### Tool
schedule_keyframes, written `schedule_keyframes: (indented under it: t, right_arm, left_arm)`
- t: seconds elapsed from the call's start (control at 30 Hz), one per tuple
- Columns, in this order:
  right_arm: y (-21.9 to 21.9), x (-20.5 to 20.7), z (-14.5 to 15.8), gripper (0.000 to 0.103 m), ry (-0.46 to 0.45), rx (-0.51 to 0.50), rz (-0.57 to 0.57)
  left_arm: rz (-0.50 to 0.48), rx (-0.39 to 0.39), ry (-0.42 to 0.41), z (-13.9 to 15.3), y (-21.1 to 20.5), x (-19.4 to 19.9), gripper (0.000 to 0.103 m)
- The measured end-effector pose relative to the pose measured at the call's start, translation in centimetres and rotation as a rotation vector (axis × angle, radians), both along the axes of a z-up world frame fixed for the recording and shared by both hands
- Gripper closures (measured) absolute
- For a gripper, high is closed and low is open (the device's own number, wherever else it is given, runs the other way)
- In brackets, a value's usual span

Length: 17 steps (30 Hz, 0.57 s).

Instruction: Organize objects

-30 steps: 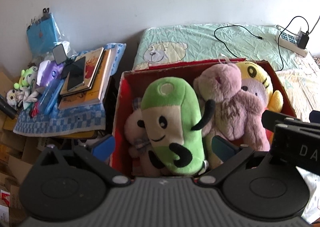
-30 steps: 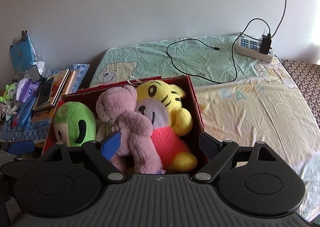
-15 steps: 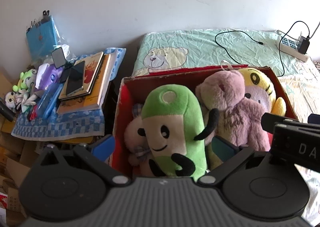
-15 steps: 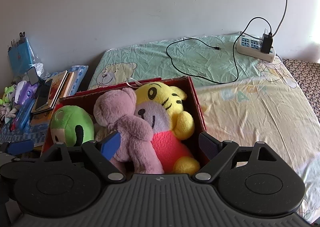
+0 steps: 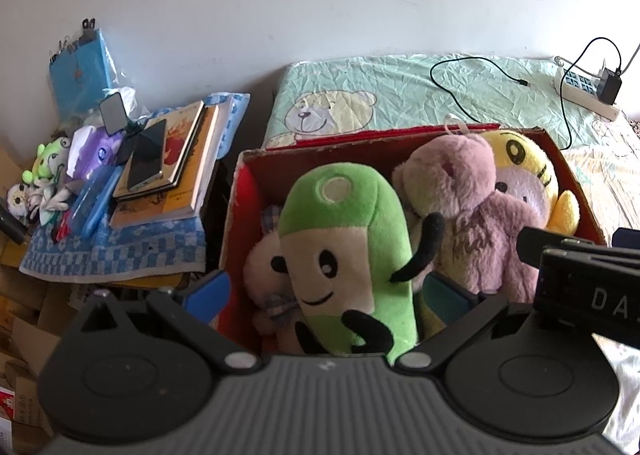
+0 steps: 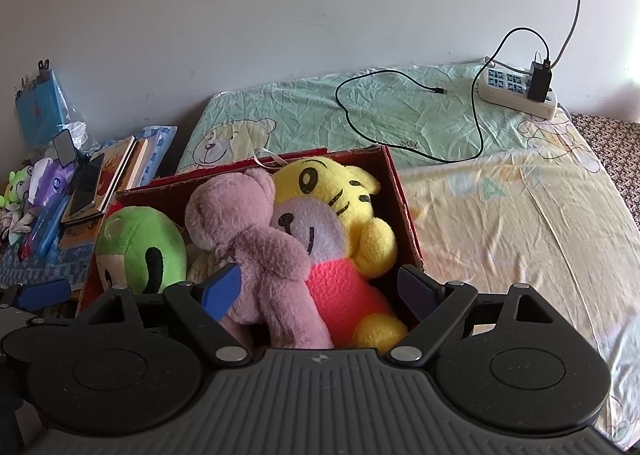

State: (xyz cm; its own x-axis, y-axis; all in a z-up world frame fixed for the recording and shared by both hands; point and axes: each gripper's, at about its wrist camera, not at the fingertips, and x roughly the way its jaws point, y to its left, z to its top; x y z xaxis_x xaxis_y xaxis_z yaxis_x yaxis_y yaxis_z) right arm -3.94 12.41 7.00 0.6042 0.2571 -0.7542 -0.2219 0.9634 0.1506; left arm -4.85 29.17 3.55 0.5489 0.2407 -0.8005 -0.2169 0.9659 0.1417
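Observation:
A red cardboard box (image 5: 234, 215) stands on the bed's left end, packed with plush toys. A green plush (image 5: 348, 239) lies in the left half over a small pale plush (image 5: 262, 267). To its right are a pink bear (image 5: 468, 207) and a yellow tiger (image 5: 524, 171). My left gripper (image 5: 326, 293) is open, and the green plush shows between its blue pads without being pinched. My right gripper (image 6: 320, 291) is open just before the pink bear (image 6: 248, 231) and the tiger (image 6: 324, 191), at the box's (image 6: 404, 207) right half. Its body (image 5: 580, 267) also shows beside the left one.
Left of the box, a stack of books with a phone (image 5: 148, 159) on top lies on a blue checked cloth (image 5: 108, 255) among small toys (image 5: 48, 167). A power strip (image 6: 520, 91) and a black cable (image 6: 400, 115) lie on the bed sheet (image 6: 500, 215). Cardboard sits at lower left.
Both views have drifted only slightly; in the left wrist view the box and bed sit a little lower. The toys have not moved and both grippers keep the same wide spread.

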Motion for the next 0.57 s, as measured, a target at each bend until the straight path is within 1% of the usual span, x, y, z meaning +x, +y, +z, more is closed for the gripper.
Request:
schedule_keyframes:
  t: [0.27, 0.37, 0.5, 0.57]
  right_arm:
    - [0.0, 0.4, -0.14, 0.015, 0.0, -0.003, 0.003]
    - [0.01, 0.59, -0.21, 0.015, 0.003, -0.004, 0.003]
    - [-0.04, 0.72, -0.22, 0.015, 0.003, -0.002, 0.001]
    - [-0.03, 0.8, -0.23, 0.015, 0.005, -0.001, 0.0]
  left_arm:
    - [-0.009, -0.009, -0.002, -0.27, -0.11, 0.44, 0.001]
    - [-0.012, 0.004, -0.006, -0.39, -0.31, 0.65, 0.002]
    - [-0.02, 0.035, -0.039, -0.08, -0.55, 0.55, 0.003]
    - [-0.025, 0.023, -0.035, -0.1, -0.53, 0.67, 0.003]
